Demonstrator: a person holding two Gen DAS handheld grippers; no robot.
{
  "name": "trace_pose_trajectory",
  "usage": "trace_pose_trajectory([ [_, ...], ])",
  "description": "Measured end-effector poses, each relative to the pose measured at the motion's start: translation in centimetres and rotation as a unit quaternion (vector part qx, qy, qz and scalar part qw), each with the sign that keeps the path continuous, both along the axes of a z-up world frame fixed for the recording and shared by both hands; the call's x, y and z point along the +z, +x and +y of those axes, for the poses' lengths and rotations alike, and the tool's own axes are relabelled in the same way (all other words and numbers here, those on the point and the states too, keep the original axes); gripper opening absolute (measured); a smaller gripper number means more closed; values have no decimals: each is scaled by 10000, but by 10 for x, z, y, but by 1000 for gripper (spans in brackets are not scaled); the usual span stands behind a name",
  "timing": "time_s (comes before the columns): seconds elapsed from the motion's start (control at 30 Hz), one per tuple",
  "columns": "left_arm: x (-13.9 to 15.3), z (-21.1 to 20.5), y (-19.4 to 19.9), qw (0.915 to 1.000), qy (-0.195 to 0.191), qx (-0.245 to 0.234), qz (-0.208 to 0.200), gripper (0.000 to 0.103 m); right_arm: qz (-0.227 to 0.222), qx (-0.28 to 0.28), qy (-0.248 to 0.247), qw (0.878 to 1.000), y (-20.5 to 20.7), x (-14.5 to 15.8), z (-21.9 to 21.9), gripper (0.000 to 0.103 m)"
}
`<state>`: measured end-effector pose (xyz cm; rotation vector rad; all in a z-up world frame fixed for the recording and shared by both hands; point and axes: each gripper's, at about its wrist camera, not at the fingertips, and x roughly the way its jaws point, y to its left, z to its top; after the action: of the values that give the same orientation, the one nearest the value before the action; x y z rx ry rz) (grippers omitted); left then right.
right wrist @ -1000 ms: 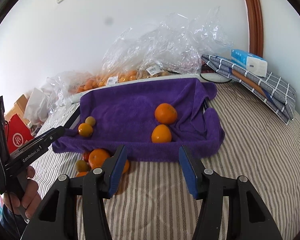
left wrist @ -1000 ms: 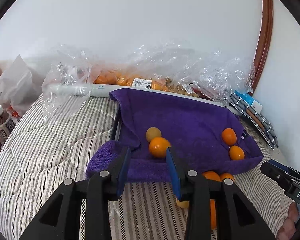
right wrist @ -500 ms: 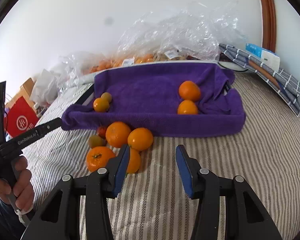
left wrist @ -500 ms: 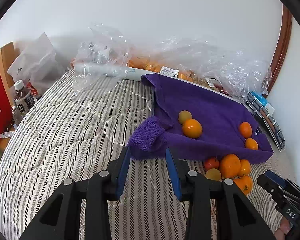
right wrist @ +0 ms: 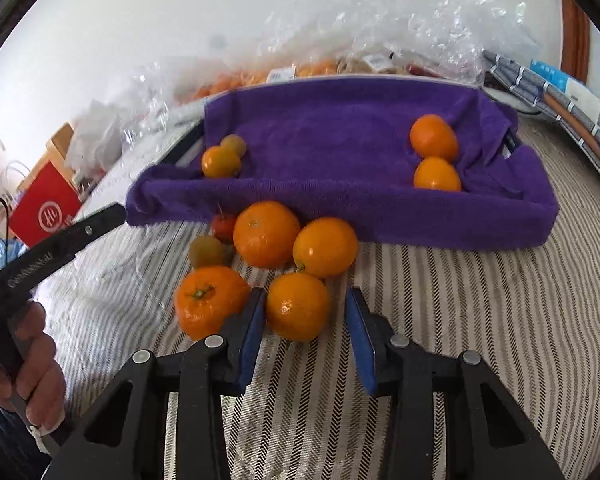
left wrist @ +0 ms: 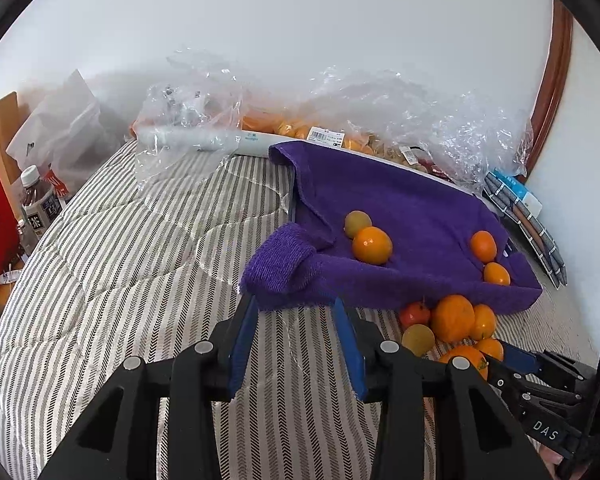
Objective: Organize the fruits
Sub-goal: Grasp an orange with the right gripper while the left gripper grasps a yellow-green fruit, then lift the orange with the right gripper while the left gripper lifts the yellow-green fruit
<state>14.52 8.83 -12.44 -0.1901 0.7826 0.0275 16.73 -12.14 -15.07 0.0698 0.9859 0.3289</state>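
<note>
Right gripper [right wrist: 306, 310]: jaws spread, one on each side of an orange [right wrist: 298, 306] lying on the bed; the left jaw looks to touch it, a gap shows at the right jaw.
Left gripper [left wrist: 296, 344]: jaws spread with nothing between them, above the striped bedcover [left wrist: 120, 264], just before the near left corner of the purple towel [left wrist: 400, 208].
Loose fruit pile [right wrist: 266, 234]: oranges, a greenish fruit [right wrist: 207, 251] and a small red fruit [right wrist: 224, 227], clustered on the bed against the towel's front edge.
Towel, left side: one orange [left wrist: 372, 245] touching a yellow-green fruit [left wrist: 357, 223].
Towel, right side: two oranges [right wrist: 434, 138], one just before the other.
Background: clear plastic bags [left wrist: 380, 112] of fruit along the wall; a red bag [right wrist: 44, 208] and a bottle [left wrist: 36, 200] beside the bed.
</note>
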Motion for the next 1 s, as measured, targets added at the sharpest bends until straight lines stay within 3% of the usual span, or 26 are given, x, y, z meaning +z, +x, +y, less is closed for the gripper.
trace_pose_trajectory([
  [0.1,-2,-5,1,9999,17,-140,28,38,-25,90,-35,9999,-1,-2,3,31],
  [0.23,-8,-16,5,9981,-156,-559,207,38,-184,44,80,9998,-5,4,-8,31],
  [0.47,-15,-41,16,9905,-512,-1169,513,38,-418,-278,-277,9984,-7,8,-47,32],
  [0.77,-22,-57,26,9814,-965,-1491,724,21,-364,-257,-17,9990,-7,6,-68,32],
  [0.87,-21,-57,25,9828,-886,-1469,683,21,-335,-229,-19,9992,-7,5,-65,32],
  [1.0,-16,-46,16,9921,-527,-1029,491,21,-352,-316,148,9988,-8,6,-72,32],
])
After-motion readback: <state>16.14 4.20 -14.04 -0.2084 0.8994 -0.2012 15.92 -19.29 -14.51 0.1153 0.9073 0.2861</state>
